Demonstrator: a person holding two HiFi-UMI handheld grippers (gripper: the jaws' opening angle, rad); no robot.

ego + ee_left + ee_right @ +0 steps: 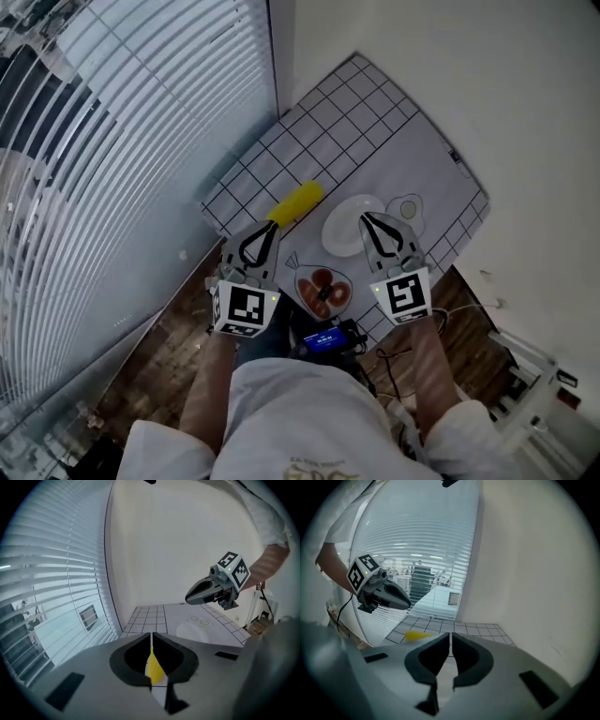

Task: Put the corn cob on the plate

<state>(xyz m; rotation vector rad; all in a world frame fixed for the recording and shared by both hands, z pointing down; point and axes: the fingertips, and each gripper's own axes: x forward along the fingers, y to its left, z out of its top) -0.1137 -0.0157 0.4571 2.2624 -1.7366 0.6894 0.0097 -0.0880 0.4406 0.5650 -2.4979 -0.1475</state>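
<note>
A yellow corn cob [296, 202] lies on the grid-patterned mat [356, 112], left of a white plate [351, 223]. My left gripper [269, 229] hangs shut and empty just short of the cob's near end; in the left gripper view the corn cob [154, 667] shows through the jaw slit beyond the closed tips. My right gripper [366, 219] is shut and empty, its tips over the plate's right part. In the right gripper view the corn cob [418, 635] lies at the left and the left gripper [408, 604] hovers above it.
A fried-egg toy [407, 208] lies right of the plate. A small dish with brownish food [323, 292] sits at the table's near edge between my arms. Window blinds [103, 169] run along the left; a wall [487, 84] closes the right. Cables [403, 361] trail on the floor.
</note>
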